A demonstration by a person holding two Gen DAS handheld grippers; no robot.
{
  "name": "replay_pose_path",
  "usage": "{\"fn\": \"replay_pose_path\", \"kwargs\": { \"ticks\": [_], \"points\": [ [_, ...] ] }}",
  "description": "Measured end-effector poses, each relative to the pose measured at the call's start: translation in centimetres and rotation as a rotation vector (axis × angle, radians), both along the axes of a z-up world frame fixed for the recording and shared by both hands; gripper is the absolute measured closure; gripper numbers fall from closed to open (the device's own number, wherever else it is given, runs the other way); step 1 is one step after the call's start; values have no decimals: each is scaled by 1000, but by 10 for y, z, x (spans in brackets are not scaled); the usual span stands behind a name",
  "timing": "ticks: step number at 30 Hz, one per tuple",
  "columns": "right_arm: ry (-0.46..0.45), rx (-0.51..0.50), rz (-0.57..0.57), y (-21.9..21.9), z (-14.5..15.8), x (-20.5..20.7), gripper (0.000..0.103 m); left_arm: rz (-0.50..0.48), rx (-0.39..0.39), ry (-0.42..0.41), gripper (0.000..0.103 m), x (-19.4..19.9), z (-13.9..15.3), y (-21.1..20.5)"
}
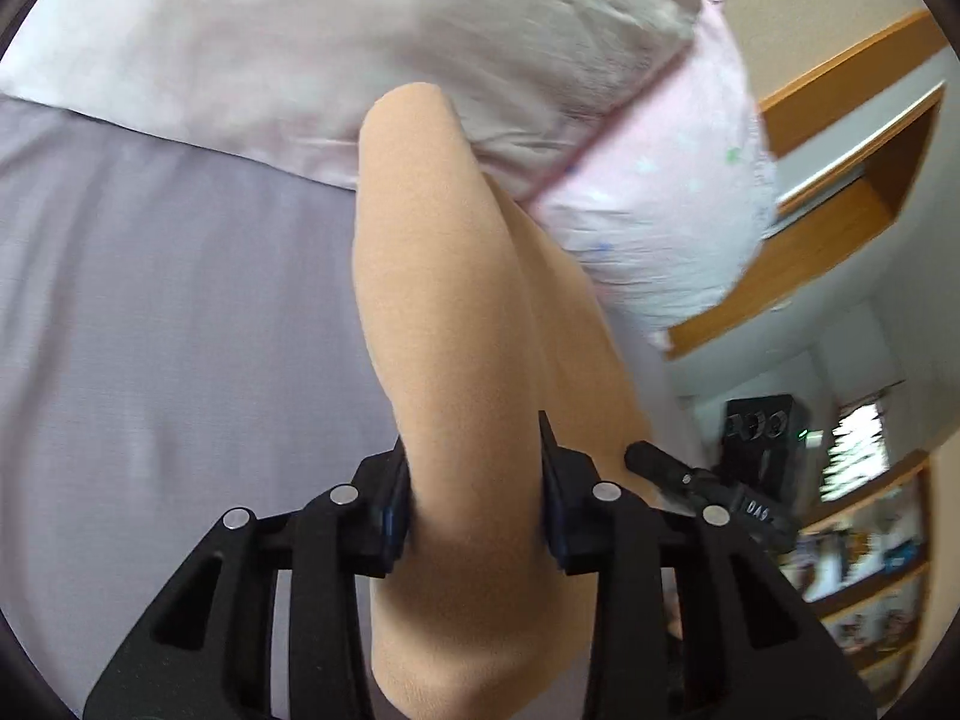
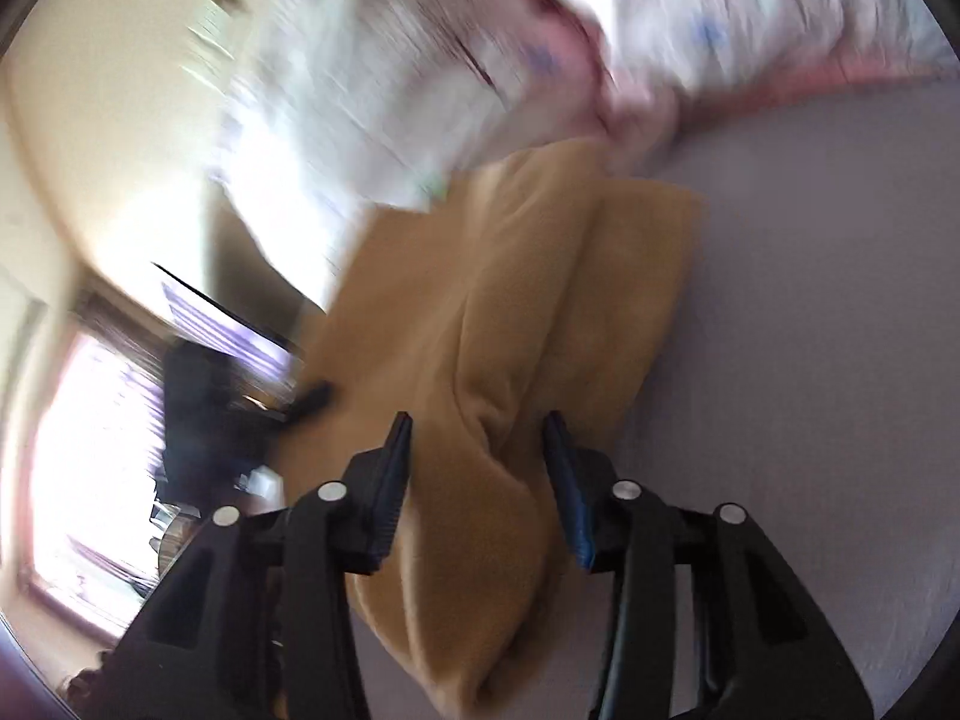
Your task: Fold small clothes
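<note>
Both fingers [image 1: 393, 516] [image 2: 390, 480] around tan garment [image 1: 456, 300] [image 2: 480, 360]

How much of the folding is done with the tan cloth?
Done: the tan cloth already looks doubled over, with a crease running along it above the lilac sheet. In hand: the left gripper and the right gripper each have its bunched fabric between their fingers, lifted. Left: lay it flat and finish the fold. Whether the pink pillow matters, I cannot tell.
</note>
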State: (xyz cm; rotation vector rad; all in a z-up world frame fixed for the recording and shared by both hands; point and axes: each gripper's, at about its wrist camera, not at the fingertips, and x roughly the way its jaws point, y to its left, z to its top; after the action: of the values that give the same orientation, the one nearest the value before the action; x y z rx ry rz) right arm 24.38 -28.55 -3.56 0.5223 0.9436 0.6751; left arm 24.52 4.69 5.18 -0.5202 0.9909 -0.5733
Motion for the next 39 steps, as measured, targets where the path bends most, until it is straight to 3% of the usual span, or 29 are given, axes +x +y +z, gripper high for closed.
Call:
{"fn": "replay_pose_path", "kwargs": {
  "ticks": [2, 5, 9, 12, 13, 14, 15, 18, 20, 23, 25, 26, 27, 29, 31, 34, 36, 37, 38, 39],
  "points": [
    [23, -8, -68, -11, 0, 1, 55, 14, 8, 20, 67, -9, -5, 24],
    [-71, 38, -181, -31, 21, -1, 55, 35, 28, -36, 67, -26, 5, 39],
    [-39, 44, -164, -13, 29, 32, 55, -33, -10, -131, 48, -47, 21, 24],
    [28, -4, -164, 6, 17, 63, 56, -111, 18, -175, 44, -58, 23, 5],
    [52, -10, -160, 11, 11, 71, 62, -122, 30, -181, 44, -58, 23, 1],
    [66, 3, -146, 13, 5, 76, 96, -126, 43, -176, 44, -55, 20, -5],
    [54, 11, -140, 16, 4, 76, 95, -125, 51, -171, 44, -52, 18, -11],
    [-119, 27, -232, -1, 30, 54, 96, -138, 38, -163, 44, -52, 12, -9],
    [-109, 4, -291, -14, 30, 51, 95, -170, 10, -163, 44, -52, 10, -14],
    [-19, -119, -287, -13, 22, 46, 86, -175, 57, -165, 44, -53, 8, -22],
    [-73, -40, -276, -21, 34, 24, 74, -178, 35, -167, 42, -59, 10, -18],
    [-102, 26, -241, -23, 40, 11, 60, -181, 18, -168, 38, -64, 12, -15],
    [-125, 94, -191, -24, 46, -7, 52, -182, 12, -176, 34, -68, 13, -13],
    [-142, 165, -81, -16, 49, -33, 50, -181, 26, -198, 28, -74, 15, -14],
    [-111, 164, -5, -5, 40, -53, 44, -181, 56, -193, 26, -76, 10, -20],
    [11, 29, -48, 0, 12, -56, 43, -175, 118, -177, 25, -80, 1, -29],
    [10, -6, -94, -9, 11, -67, 45, -166, 167, -202, 24, -94, 6, -28],
    [-15, -20, -106, -15, 17, -75, 38, -150, 214, -218, 19, -103, 9, -26],
    [-55, -52, -124, -19, 26, -87, 20, -126, 262, -229, 6, -111, 10, -25],
    [-109, -122, -167, -22, 37, -102, 2, -79, 341, -256, 1, -123, 11, -23]
  ]
}}
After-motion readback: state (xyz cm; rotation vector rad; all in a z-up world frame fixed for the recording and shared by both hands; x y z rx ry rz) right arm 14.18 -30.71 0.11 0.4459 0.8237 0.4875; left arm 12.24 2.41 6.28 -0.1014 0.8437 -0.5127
